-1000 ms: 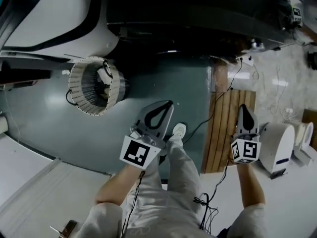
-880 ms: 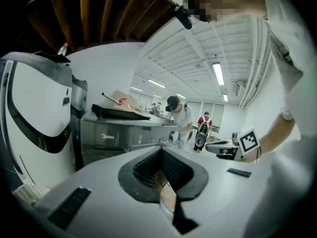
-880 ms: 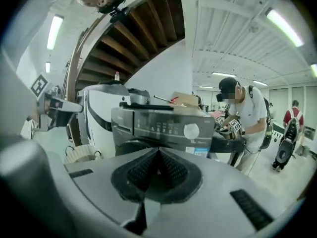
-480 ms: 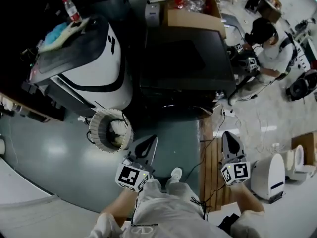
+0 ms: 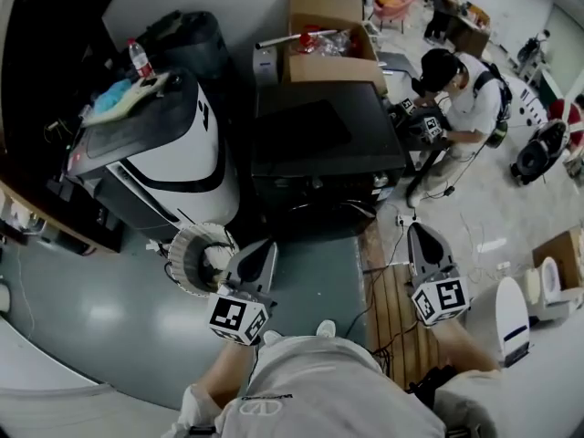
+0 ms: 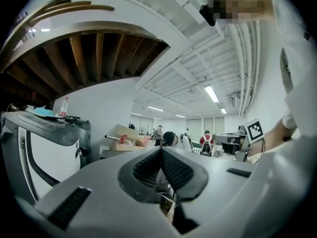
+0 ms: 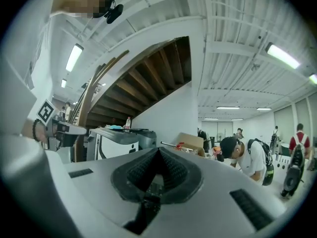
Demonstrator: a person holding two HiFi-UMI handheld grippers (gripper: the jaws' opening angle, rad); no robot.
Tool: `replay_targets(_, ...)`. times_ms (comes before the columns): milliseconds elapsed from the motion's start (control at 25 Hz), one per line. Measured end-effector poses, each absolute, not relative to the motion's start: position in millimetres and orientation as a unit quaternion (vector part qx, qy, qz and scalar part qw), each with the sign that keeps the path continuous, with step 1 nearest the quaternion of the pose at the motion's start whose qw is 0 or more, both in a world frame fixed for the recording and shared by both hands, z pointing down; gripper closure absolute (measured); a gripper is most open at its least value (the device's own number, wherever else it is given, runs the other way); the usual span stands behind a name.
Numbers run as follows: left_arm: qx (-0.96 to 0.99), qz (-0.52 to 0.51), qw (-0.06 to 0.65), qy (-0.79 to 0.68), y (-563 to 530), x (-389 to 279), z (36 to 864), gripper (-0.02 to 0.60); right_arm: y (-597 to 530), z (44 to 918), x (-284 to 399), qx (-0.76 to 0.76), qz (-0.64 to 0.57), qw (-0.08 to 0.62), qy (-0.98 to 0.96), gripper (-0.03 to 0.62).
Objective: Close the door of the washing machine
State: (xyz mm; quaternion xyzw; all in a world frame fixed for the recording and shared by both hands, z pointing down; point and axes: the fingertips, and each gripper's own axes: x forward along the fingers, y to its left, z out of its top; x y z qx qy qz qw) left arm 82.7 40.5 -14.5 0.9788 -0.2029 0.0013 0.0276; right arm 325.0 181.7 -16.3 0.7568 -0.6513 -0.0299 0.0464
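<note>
The white washing machine with a black stripe stands at the left of the head view, with a blue cloth and a bottle on its top. Its door cannot be made out. My left gripper is shut and empty, held level beside a round ribbed drum-shaped thing in front of the machine. My right gripper is shut and empty too, further right over a wooden pallet. The left gripper view has the machine at its left, beyond the closed jaws. The right gripper looks toward the machine from afar.
A black cabinet stands right of the washing machine, with an open cardboard box behind it. A person bends over at the back right. A white appliance sits at the right. Cables trail across the grey floor.
Both grippers have risen, still shut. The head view has lifted from the floor, so the washing machine, the cabinet and the room behind now show.
</note>
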Motion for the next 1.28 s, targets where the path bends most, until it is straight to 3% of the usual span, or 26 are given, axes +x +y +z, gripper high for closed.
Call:
replay_targets(440, 0.981, -0.018, 0.002, -0.193, 61, 105, -30, 0.578, 205, -40, 327, 0.753, -0.061, 0.014, -0.655, 0.585)
replay_targets(1280, 0.981, 0.001, 0.000, -0.195, 75, 118, -14, 0.578, 201, -37, 324, 0.727, -0.067, 0.017, -0.683, 0.585)
